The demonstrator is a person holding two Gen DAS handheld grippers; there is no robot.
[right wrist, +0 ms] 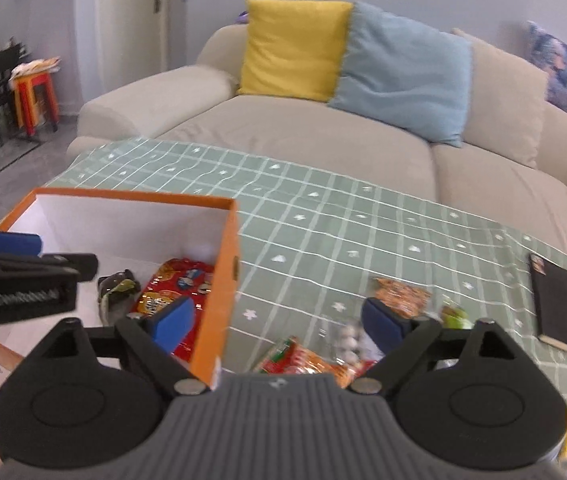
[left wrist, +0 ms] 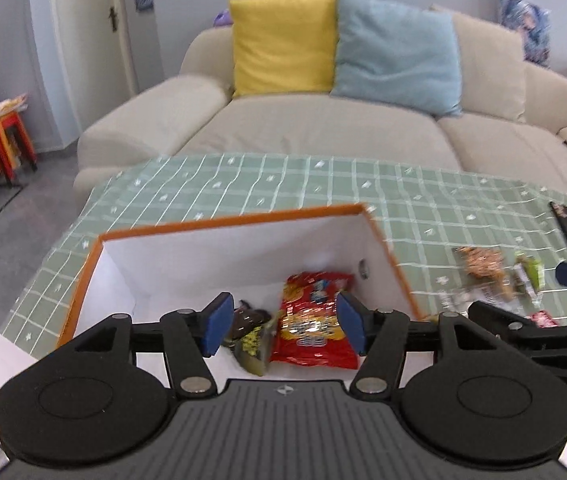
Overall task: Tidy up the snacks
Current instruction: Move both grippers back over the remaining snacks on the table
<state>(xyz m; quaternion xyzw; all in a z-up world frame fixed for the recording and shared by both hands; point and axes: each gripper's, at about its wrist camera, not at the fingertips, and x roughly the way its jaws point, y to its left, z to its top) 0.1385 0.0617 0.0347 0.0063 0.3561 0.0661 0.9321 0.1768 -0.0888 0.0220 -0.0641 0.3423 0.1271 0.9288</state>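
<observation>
Nearest the lens in the left wrist view is the left tool, its blue pads spread wide with nothing between them, hanging over the open orange-rimmed white cardboard box. Straight beyond those pads, on the box floor, lie a glossy red snack bag with yellow print and, just beside it on the left, a small dark and yellow-green snack packet; the two look close enough to touch, though blur makes that uncertain. The right tool is likewise released and empty, one pad over the box's near corner and the other over the pale green checked cloth on the desk. Below and ahead of it sits the loose pile still outside the box: a red and orange crinkled snack packet closest, a clear packet of pale round sweets next to it, an orange patterned snack packet farther out, and a small green packet at the right edge of the group. Well apart to the right lies a black notebook, and a beige sofa with a yellow cushion and a light blue cushion stands behind the desk. By this showing the sorting is partly done: two packets are boxed, at least four remain on the cloth, and the right tool seems best placed to take the next one.
</observation>
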